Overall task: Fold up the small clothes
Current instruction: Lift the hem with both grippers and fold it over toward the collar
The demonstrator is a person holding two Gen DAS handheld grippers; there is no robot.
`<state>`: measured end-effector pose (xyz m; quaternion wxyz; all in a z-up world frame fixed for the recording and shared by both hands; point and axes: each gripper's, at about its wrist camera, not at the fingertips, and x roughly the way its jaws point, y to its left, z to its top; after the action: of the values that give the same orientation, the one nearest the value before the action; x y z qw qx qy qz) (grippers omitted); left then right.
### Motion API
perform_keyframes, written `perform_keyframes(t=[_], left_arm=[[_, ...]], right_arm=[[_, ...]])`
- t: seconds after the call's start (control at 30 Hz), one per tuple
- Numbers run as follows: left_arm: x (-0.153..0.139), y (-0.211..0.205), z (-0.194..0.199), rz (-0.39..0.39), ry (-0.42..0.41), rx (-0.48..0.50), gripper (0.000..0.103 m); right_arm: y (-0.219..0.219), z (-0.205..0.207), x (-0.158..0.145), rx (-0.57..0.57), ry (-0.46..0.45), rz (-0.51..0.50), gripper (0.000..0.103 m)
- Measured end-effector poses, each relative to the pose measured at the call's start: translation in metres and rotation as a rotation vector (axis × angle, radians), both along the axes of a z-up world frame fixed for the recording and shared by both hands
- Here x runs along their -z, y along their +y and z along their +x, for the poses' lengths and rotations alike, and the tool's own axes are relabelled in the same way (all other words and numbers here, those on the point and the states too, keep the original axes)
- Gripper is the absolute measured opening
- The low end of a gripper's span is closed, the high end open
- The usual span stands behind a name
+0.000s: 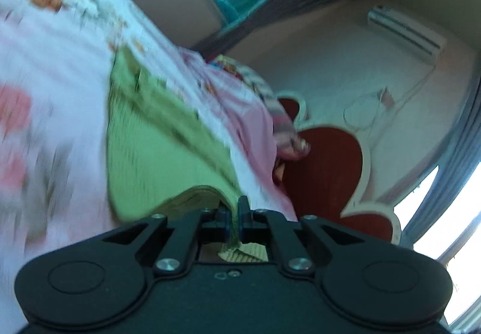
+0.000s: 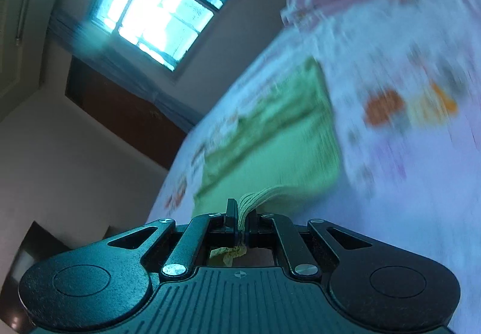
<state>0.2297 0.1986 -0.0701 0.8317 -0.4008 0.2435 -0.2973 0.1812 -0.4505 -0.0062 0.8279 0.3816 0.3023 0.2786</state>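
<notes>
both grippers, left gripper [image 1: 235, 221] and right gripper [image 2: 242, 221], have fingers clamped on the green ribbed garment [image 1: 156, 135] over the floral bedsheet [image 1: 45, 63]

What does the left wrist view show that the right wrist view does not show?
Only the left wrist view shows a red heart-shaped headboard, an air conditioner and a pink cloth. Only the right wrist view shows a bright window and a dark wooden panel. Both show a green garment pinched in a shut tool, on a floral bedsheet.
</notes>
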Motion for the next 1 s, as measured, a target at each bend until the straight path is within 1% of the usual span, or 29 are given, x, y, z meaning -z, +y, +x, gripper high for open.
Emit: perform_keyframes(t=[0.1, 0.2, 0.27, 0.37, 0.43, 0.5, 0.6, 0.63, 0.73, 0.83, 0.87, 0.93, 0.97, 1.0], left_arm=[[-0.013, 0.006, 0.043, -0.028, -0.021, -0.024, 0.003], [-0.024, 0.008, 0.091, -0.002, -0.037, -0.030, 0.003], [-0.027, 0.009, 0.134, 0.003, -0.036, -0.039, 0.003], [-0.023, 0.013, 0.191, 0.013, -0.008, -0.049, 0.003], [-0.019, 0.015, 0.227, 0.032, 0.007, -0.053, 0.003], [-0.010, 0.016, 0.262, 0.034, 0.033, -0.054, 0.003], [0.006, 0.014, 0.305, 0.062, 0.076, -0.062, 0.003], [0.013, 0.013, 0.317, 0.077, 0.098, -0.070, 0.003], [0.033, 0.014, 0.340, 0.091, 0.152, -0.083, 0.003], [0.057, 0.014, 0.357, 0.115, 0.247, -0.090, 0.004], [0.064, 0.014, 0.361, 0.115, 0.272, -0.086, 0.007], [0.072, 0.019, 0.370, 0.067, 0.280, -0.083, 0.007], [0.073, 0.021, 0.373, 0.048, 0.278, -0.087, 0.008], [0.073, 0.023, 0.378, 0.040, 0.280, -0.093, 0.007]], right_arm=[[0.002, 0.048, -0.024, 0.006, -0.037, -0.012, 0.003], [0.010, 0.111, -0.041, -0.011, -0.072, -0.030, 0.003], [0.018, 0.157, -0.049, -0.016, -0.085, -0.035, 0.003], [0.027, 0.231, -0.047, -0.011, -0.072, -0.042, 0.003], [0.033, 0.279, -0.039, -0.006, -0.054, -0.045, 0.003], [0.037, 0.324, -0.025, -0.002, -0.028, -0.049, 0.003], [0.042, 0.374, -0.002, 0.003, 0.004, -0.065, 0.003], [0.043, 0.388, 0.009, 0.002, 0.028, -0.063, 0.003], [0.043, 0.415, 0.041, 0.013, 0.088, -0.064, 0.003], [0.045, 0.434, 0.076, 0.021, 0.164, -0.058, 0.003], [0.044, 0.439, 0.088, 0.031, 0.197, -0.049, 0.003], [0.039, 0.445, 0.103, 0.055, 0.227, -0.005, 0.003], [0.035, 0.448, 0.109, 0.060, 0.225, 0.037, 0.003], [0.031, 0.451, 0.112, 0.078, 0.216, 0.051, 0.003]])
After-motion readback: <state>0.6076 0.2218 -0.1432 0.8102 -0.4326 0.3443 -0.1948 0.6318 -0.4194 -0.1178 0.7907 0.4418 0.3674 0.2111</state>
